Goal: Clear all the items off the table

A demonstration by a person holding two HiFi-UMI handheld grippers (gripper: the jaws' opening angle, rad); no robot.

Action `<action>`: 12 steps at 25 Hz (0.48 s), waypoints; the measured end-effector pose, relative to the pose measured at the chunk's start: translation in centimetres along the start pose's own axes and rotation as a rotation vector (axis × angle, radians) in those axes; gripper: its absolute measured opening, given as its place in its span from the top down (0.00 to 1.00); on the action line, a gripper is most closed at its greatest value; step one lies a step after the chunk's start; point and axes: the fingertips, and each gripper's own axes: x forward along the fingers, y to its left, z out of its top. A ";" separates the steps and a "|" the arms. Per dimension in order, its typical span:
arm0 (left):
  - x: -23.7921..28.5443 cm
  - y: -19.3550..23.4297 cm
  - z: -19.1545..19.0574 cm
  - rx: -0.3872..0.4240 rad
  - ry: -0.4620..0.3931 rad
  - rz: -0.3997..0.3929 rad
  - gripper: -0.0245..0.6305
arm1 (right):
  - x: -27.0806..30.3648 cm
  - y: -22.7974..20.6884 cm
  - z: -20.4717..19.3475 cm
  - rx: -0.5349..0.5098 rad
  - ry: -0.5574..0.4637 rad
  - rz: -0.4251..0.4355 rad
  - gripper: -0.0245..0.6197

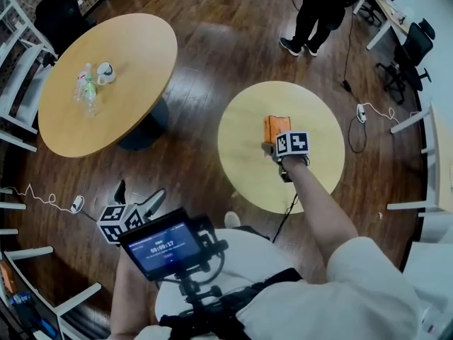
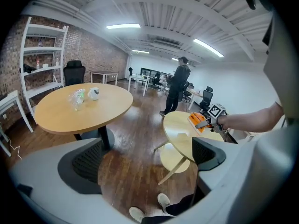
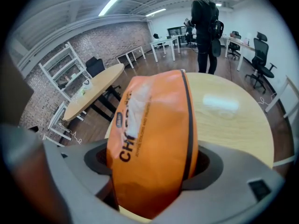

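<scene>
An orange snack bag (image 3: 152,143) stands upright between the jaws of the right gripper (image 3: 149,164). The jaws are partly closed, and both pads press against the bag's sides, pinching its lower half. In the head view the bag (image 1: 276,127) is over the middle of a small round table (image 1: 315,112), held by the right gripper (image 1: 277,147) at the end of an outstretched arm in a pale sleeve. Whether the bag's bottom touches the tabletop cannot be told. The rest of that tabletop is bare wood.

The left gripper (image 2: 142,160) has its jaws wide apart with nothing between them; only the dark wood floor and the person's shoes show through the gap. It is held low beside the person's body, near the bottom left of the head view (image 1: 145,205), well apart from both tables.

A larger round table (image 1: 127,112) stands to the left. Near its far left edge lie a clear plastic bottle (image 1: 85,87) and, just beside it, a white mug (image 1: 105,72). A person in dark clothes (image 1: 318,9) stands beyond the small table. Office chairs (image 1: 407,55) sit at the far right.
</scene>
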 end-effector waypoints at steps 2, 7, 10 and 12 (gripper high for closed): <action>-0.4 0.9 -0.2 -0.007 -0.008 0.001 0.05 | -1.6 1.7 1.7 -0.040 -0.023 0.020 0.34; -2.5 3.9 -0.2 -0.006 -0.032 0.015 0.05 | -5.1 7.4 5.1 -0.117 -0.065 0.068 0.34; -4.6 6.6 -0.6 0.009 -0.041 0.030 0.05 | -5.9 12.3 6.4 -0.187 -0.069 0.087 0.34; -6.2 8.6 -0.5 0.022 -0.055 0.045 0.05 | -5.9 16.0 7.4 -0.248 -0.068 0.095 0.34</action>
